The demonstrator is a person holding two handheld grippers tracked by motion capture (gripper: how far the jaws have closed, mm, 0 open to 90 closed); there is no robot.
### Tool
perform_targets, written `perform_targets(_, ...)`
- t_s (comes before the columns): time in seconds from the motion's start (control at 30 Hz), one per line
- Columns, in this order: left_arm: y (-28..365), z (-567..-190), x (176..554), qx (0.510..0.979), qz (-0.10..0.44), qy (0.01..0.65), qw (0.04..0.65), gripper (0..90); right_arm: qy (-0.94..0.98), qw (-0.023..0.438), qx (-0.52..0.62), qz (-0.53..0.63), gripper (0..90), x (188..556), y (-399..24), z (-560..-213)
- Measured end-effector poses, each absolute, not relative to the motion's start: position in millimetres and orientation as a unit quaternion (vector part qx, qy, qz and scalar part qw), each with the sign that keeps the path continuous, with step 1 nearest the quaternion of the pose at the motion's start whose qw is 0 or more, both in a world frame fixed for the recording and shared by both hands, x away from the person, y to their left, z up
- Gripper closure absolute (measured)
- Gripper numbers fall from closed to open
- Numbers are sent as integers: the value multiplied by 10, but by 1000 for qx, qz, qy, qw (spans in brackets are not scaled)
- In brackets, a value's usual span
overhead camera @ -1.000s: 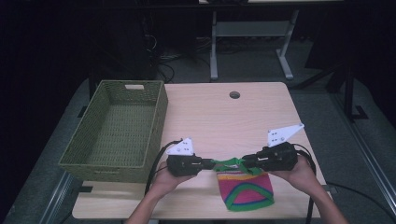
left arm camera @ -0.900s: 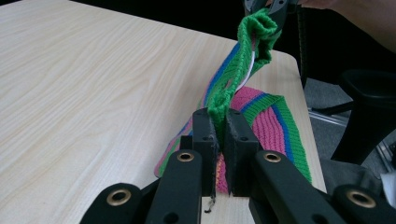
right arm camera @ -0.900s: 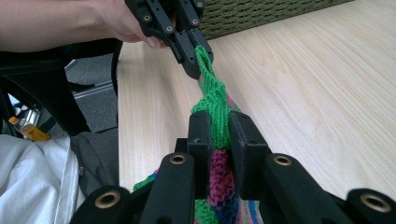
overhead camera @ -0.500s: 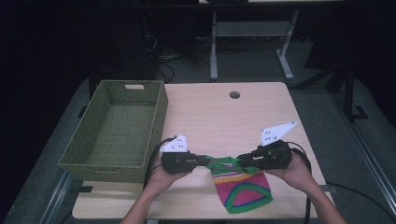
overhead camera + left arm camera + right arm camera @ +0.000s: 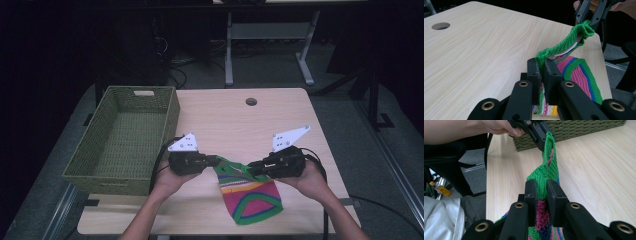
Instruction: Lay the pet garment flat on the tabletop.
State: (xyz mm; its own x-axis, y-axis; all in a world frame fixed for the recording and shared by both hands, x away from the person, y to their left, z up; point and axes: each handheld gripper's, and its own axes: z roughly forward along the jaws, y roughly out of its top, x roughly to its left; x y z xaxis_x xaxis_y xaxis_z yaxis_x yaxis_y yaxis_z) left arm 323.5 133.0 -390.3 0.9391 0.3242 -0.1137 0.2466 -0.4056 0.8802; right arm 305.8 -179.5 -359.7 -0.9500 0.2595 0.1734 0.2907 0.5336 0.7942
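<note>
Left tool (image 5: 216, 161) clamped tight on green cuff of striped knit sock (image 5: 252, 197); right tool (image 5: 251, 170) likewise pinching same cuff at opposite end — both confirmed in the gripper views. Cuff stretched taut between the two, raised off counter (image 5: 225, 120). Toe end of sock hanging down to counter's near edge, between the person's forearms. Woven green basket (image 5: 127, 137) standing at left side of counter, just beside left tool — not touching sock.
</note>
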Motion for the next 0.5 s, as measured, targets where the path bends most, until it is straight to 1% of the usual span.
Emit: perform_targets(0.5, 1104, -3798, 3418, 843, 39, 167, 510, 846, -871, -1, -191, -453, 789, 3229, -2032, -3555)
